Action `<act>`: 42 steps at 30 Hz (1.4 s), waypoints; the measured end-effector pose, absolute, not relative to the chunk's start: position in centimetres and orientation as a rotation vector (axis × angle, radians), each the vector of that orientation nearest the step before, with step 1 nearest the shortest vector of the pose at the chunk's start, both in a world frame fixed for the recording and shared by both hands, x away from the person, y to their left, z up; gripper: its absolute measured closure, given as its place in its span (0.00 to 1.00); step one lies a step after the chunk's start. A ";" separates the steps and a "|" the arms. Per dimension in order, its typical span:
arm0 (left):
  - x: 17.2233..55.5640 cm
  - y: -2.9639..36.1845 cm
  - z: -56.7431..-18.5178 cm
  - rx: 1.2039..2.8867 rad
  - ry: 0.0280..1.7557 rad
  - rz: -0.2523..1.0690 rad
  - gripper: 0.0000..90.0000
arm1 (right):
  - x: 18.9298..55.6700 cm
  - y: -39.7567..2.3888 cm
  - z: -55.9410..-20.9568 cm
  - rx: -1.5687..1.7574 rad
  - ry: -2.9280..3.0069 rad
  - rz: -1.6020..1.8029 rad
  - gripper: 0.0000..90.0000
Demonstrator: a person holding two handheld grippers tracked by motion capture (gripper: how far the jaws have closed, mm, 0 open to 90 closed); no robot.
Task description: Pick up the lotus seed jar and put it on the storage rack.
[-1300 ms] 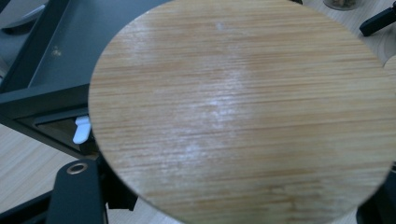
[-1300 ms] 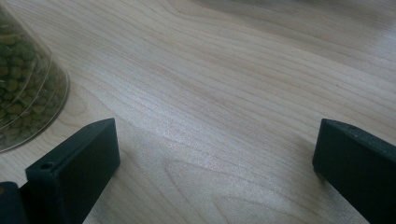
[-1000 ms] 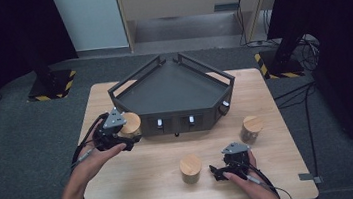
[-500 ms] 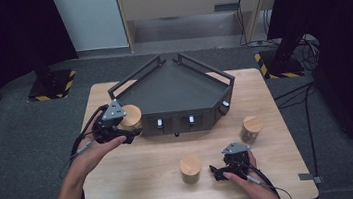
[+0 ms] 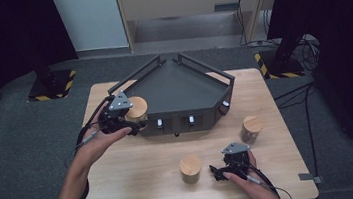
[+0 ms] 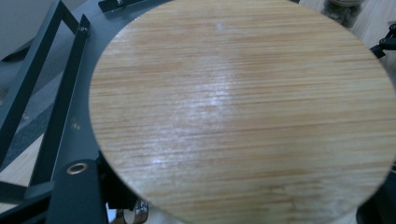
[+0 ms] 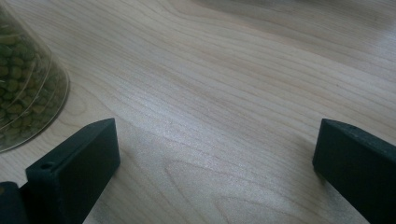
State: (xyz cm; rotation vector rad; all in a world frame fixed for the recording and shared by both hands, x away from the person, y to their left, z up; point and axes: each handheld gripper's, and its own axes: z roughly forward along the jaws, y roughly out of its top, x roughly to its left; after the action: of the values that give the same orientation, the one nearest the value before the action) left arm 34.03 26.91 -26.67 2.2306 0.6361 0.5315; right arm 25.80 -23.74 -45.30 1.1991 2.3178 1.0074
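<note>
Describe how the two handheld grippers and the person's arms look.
Both the left gripper and the right gripper are black, each topped by a grey three-cornered plate, with a dark cable trailing back along the forearm. The right gripper's jaws are blocky matt black pads; one has a small round hole at its end. The forearms are bare, with no sleeves visible.
</note>
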 end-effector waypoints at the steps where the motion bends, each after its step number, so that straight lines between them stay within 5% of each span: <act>1: 34.0 26.9 -26.7 2.231 0.636 0.531 0.27 | 25.8 -23.7 -45.3 1.199 2.318 1.007 0.01; 42: 42.3 26.5 -27.1 2.157 0.750 0.488 0.27 | 25.8 -23.8 -45.3 1.197 2.317 1.009 0.01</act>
State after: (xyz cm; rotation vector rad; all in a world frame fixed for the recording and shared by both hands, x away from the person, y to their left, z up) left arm 42.28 26.48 -27.06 2.1568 0.7505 0.4882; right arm 25.80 -23.76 -45.32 1.1972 2.3174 1.0093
